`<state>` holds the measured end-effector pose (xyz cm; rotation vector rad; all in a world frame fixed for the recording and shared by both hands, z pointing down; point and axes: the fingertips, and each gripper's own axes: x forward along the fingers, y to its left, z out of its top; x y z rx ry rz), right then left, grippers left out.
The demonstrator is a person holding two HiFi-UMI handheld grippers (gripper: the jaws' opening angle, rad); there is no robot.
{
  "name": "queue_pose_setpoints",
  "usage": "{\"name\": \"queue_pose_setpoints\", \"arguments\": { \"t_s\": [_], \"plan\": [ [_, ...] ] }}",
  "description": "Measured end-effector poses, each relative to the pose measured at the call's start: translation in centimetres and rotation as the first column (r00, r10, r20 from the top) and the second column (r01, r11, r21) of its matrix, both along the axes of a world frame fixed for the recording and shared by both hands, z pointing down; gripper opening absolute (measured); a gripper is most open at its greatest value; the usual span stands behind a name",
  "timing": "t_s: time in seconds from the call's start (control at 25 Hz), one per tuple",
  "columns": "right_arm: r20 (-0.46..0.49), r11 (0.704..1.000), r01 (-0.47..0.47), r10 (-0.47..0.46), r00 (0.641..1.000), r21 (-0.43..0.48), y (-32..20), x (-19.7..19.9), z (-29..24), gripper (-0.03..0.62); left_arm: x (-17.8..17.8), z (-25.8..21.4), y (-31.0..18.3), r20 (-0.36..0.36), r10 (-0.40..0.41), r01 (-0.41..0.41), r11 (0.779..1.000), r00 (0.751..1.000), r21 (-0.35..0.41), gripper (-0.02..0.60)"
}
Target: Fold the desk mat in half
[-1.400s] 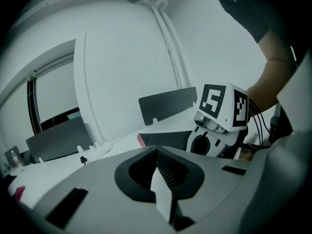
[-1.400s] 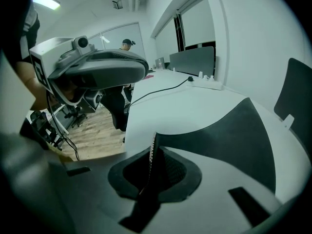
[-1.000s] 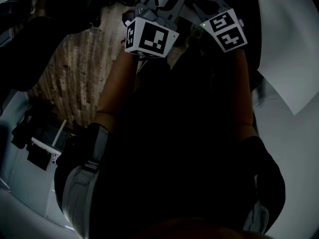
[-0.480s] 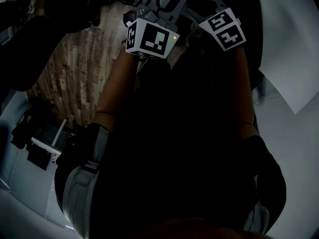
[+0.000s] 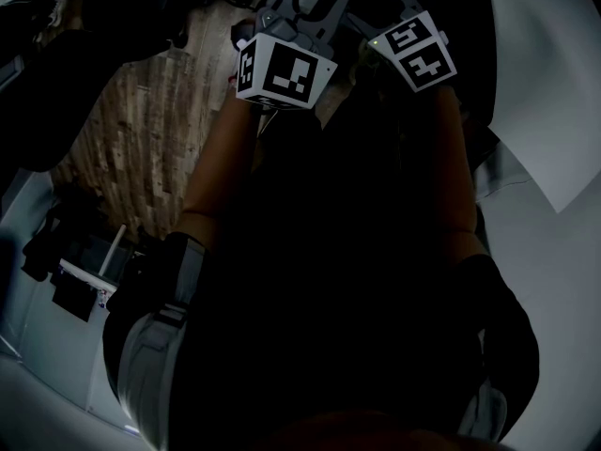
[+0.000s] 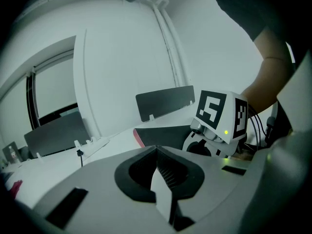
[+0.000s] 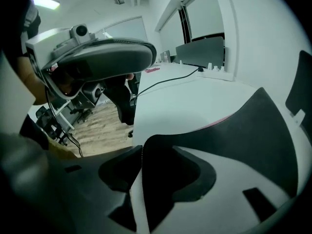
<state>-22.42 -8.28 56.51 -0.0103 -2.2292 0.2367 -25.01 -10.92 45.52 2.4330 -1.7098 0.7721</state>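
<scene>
The desk mat (image 7: 263,130) is dark with a pink underside and lies on the white table (image 7: 195,106). In the right gripper view its near part runs in between the jaws of my right gripper (image 7: 141,150). Those jaws have just been opening and stand apart, no longer pressing the mat. In the left gripper view the mat (image 6: 165,133) reaches the tips of my left gripper (image 6: 156,149), whose jaws are closed together on its edge. In the head view both marker cubes, left (image 5: 282,69) and right (image 5: 418,53), sit side by side at the top, and the jaws are hidden.
Grey divider panels (image 6: 165,101) stand along the table's far side, another (image 7: 200,50) by the window. A black cable (image 7: 165,82) crosses the tabletop. Wooden floor (image 5: 141,130) and an office chair (image 7: 119,96) lie beyond the table's edge.
In the head view the right gripper's marker cube has shifted slightly up and to the left. The left cube and both arms stay where they were.
</scene>
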Motion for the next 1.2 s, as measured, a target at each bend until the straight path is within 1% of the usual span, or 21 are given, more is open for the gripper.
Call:
{"name": "queue_pose_setpoints", "arguments": {
  "t_s": [0.08,0.16,0.28,0.36,0.48,0.6,0.84,0.96,1.12,1.2],
  "plan": [
    [-0.01,0.998,0.006,-0.005,1.0,0.061,-0.5,-0.1,-0.1,0.198,-0.1,-0.2,0.0,0.002,-0.002,0.002,1.0,1.0,0.0,0.014],
    [-0.025,0.996,0.02,-0.018,1.0,0.085,-0.7,-0.1,0.0,0.198,-0.3,-0.3,0.0,0.004,-0.004,0.004,1.0,1.0,-0.002,0.014],
    [-0.059,0.995,0.066,-0.062,0.996,0.073,-0.1,0.4,0.7,0.198,-0.1,-0.3,0.1,0.008,-0.005,0.005,1.0,1.0,-0.002,0.014],
    [-0.055,0.996,0.08,-0.077,0.995,0.039,0.6,0.6,0.7,0.209,0.2,-0.2,0.1,0.009,-0.002,0.003,1.0,1.0,-0.004,0.014],
    [0.0,0.998,0.051,-0.051,0.999,-0.025,1.1,0.3,0.0,0.222,0.2,0.0,0.3,0.008,-0.004,0.004,1.0,1.0,-0.01,0.014],
    [0.022,0.999,0.036,-0.035,0.999,-0.038,1.0,0.1,-0.6,0.225,0.0,0.0,0.2,0.01,0.0,0.0,1.0,1.0,-0.007,0.014],
    [0.084,1.0,-0.014,0.013,0.996,0.016,0.0,-0.4,-3.8,0.225,0.2,-2.5,0.3,-0.023,0.006,-0.005,0.999,1.0,0.036,0.012],
    [0.105,0.997,-0.055,0.049,0.993,0.052,-0.6,-0.4,-5.7,0.225,0.5,-4.2,0.3,-0.024,0.028,-0.027,0.998,0.999,0.061,0.012],
    [0.146,0.992,-0.101,0.088,0.985,0.082,0.2,-0.3,-8.8,0.225,1.0,-6.2,1.1,-0.023,0.047,-0.045,0.997,0.999,0.068,0.012],
    [0.172,0.983,-0.143,0.123,0.977,0.113,0.1,0.0,-10.3,0.225,1.3,-7.5,0.8,-0.017,0.079,-0.077,0.992,0.997,0.097,0.014]
  ]
}}
